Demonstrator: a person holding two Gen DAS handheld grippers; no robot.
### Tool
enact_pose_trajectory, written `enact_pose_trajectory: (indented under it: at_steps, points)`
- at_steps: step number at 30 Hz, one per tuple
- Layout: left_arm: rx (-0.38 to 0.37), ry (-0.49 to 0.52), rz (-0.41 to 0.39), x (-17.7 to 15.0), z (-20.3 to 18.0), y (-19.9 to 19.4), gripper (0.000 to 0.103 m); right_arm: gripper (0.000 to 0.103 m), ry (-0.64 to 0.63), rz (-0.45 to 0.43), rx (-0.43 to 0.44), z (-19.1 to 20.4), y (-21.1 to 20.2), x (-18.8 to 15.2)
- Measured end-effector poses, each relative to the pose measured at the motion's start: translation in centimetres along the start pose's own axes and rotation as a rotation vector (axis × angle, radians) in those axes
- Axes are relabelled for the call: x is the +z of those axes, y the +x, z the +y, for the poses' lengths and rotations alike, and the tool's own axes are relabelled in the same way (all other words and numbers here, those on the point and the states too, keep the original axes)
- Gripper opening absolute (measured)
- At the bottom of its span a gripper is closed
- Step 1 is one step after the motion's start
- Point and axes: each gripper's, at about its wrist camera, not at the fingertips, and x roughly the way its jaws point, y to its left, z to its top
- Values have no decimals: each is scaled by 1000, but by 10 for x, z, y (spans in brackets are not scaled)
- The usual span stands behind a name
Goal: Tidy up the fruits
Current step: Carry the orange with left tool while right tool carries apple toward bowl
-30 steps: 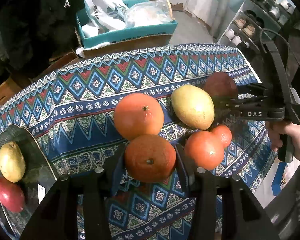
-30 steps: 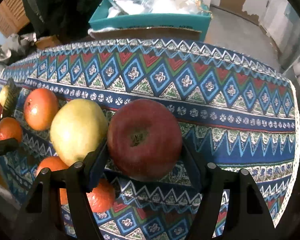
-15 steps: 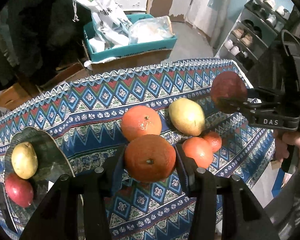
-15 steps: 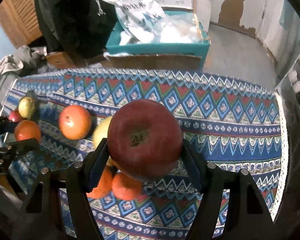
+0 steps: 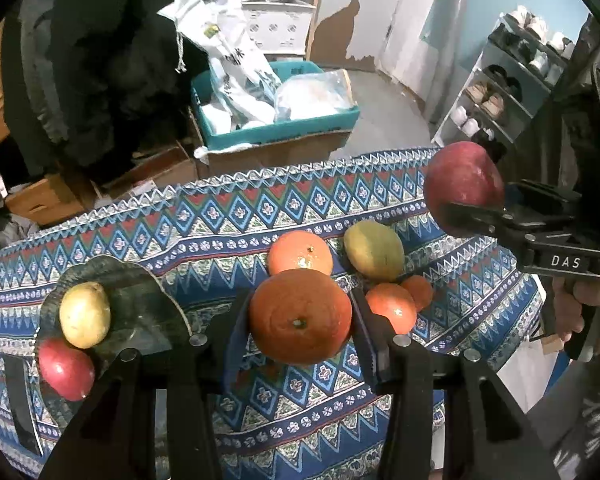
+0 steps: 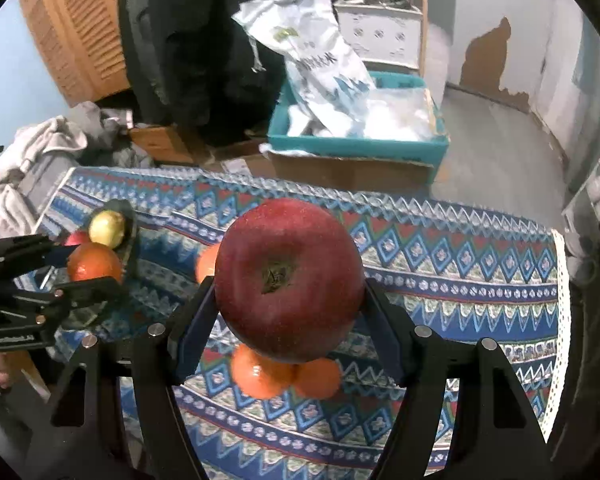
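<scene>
My left gripper (image 5: pixel 300 320) is shut on an orange (image 5: pixel 300 316) and holds it above the patterned table. My right gripper (image 6: pixel 288 292) is shut on a dark red apple (image 6: pixel 288 276), also lifted; it shows at the right of the left wrist view (image 5: pixel 462 184). On the cloth lie another orange (image 5: pixel 300 252), a yellow-green mango (image 5: pixel 374 250) and two small oranges (image 5: pixel 392 306). A dark glass plate (image 5: pixel 140 300) at the left holds a yellow pear (image 5: pixel 85 314) and a red apple (image 5: pixel 66 368).
The table wears a blue, red and white patterned cloth (image 5: pixel 220 220). Beyond its far edge a teal crate (image 5: pixel 276 128) with white bags sits on cardboard boxes. A shoe rack (image 5: pixel 512 92) stands at the right. Dark clothing hangs at the back left.
Both grippers have risen well above the table with their fruit. The red apple left the cloth beside the mango. The fruits on the table now look smaller and farther away.
</scene>
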Motion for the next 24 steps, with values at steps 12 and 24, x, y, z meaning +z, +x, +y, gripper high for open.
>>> enact_pose_trajectory:
  at_steps: [12,24]
  points:
    - [29,-43,-52,-7,25,-31,48,71,-58,-34,47,43,-10,18]
    - [69,-121,-78,-19,67,-53,48,71,-131,-38,101,94,-2,38]
